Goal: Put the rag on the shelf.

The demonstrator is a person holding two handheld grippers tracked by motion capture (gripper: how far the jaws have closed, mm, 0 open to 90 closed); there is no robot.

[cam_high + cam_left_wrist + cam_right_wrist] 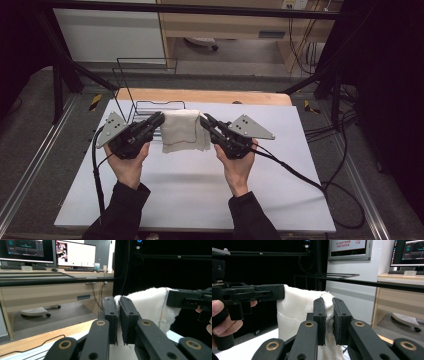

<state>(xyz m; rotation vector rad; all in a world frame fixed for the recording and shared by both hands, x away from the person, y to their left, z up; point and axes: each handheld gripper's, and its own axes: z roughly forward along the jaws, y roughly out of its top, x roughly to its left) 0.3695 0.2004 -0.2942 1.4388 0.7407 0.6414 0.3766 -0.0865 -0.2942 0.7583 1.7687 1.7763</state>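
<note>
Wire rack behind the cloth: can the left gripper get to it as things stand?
Probably not yet. The left gripper is shut on the white cloth, which the right gripper holds by the other corner. The wire rack stands close behind with nothing between, but the jaws are occupied.

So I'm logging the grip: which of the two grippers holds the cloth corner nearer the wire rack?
The left gripper: it clamps the white cloth's corner beside the wire rack; the right gripper holds the far corner.

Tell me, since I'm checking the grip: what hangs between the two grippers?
A white cloth, pinched by left gripper and right gripper, in the high view.
</note>
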